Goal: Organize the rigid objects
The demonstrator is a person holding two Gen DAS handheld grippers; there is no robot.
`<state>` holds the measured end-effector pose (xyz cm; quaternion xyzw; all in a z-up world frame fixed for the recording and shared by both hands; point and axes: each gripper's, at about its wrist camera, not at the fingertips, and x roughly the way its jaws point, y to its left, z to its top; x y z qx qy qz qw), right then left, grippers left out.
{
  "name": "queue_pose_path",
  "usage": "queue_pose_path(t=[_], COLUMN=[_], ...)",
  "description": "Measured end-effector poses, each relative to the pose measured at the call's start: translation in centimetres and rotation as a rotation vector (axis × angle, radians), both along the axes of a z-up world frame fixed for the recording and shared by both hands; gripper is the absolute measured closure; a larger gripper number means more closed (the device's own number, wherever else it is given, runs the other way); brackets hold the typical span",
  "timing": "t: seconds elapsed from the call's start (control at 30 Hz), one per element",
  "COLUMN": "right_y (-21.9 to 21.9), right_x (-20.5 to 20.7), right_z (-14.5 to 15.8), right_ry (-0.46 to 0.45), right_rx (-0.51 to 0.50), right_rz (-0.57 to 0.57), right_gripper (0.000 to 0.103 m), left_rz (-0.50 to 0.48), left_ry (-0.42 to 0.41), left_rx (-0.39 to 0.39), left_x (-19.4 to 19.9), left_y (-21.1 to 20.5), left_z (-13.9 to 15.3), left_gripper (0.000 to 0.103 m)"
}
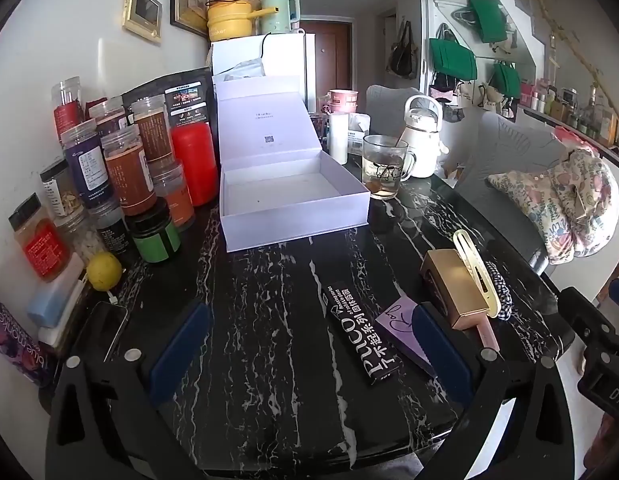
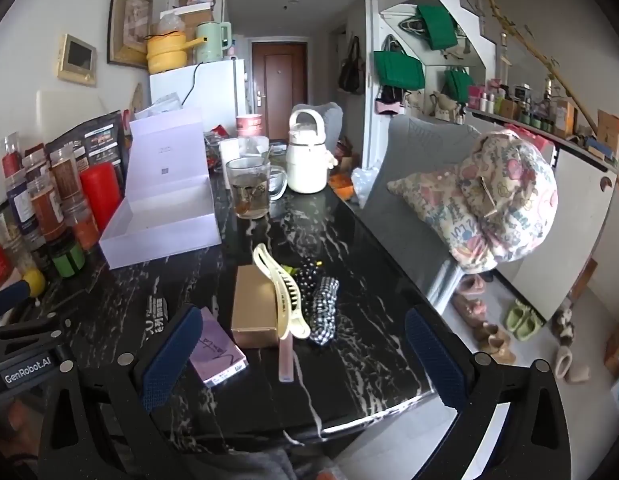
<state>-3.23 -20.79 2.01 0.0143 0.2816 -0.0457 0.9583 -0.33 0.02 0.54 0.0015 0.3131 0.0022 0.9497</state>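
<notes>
Both grippers hang over the near edge of a black marble-look tabletop (image 1: 269, 320), angled down a bit, and neither one has anything in it. The left gripper (image 1: 309, 352) has its blue pads spread wide apart over bare tabletop, with a long black stick-shaped pack (image 1: 359, 332) lying just ahead between the fingers. The right gripper (image 2: 305, 356) is spread just as wide, nothing pinched.

The stuff to sort sits in a loose bunch near the front right of the tabletop. There's a gold box (image 2: 255, 308) with a cream hair claw clip (image 2: 279, 292) leaning across its right side, touching it. A pink tube (image 2: 285, 356) pokes out from under the clip toward the near edge. A small purple card pack (image 2: 217, 354) lies just left of the gold box, partly behind the right gripper's left finger. A black-and-white checked scrunchie (image 2: 325, 310) sits just right of the clip.

Further back, a white gift box (image 1: 293, 196) stands open and empty, lid propped upright behind it. Left of it is a crowd of jars (image 1: 125, 168), with a lemon (image 1: 104, 271) in front. A glass mug (image 1: 385, 166) and a white kettle (image 1: 423, 136) sit to the box's right.
</notes>
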Motion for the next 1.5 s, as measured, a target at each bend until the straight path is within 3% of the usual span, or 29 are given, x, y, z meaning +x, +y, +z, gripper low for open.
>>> queue_pose_path(t=[0.8,1.3,1.5], right_y=[0.5,0.37,0.42], right_x=[-0.42,-0.5,-0.51], right_z=[-0.08,-0.11,-0.2], right_ry=[-0.014,-0.009,-0.006], right_rx=[-0.027,0.009,0.003], right_rz=[0.016,0.033,0.029], right_gripper=[0.0,0.0,0.0], left_rz=[0.004,-0.004,-0.015], left_ry=[0.003,0.019,-0.011], left_rx=[-0.012,-0.011,0.001], left_x=[-0.46,-0.32,-0.78], left_y=[0.17,-0.05,-0.23], left_z=[0.2,-0.1,0.27], left_gripper=[0.0,0.0,0.0])
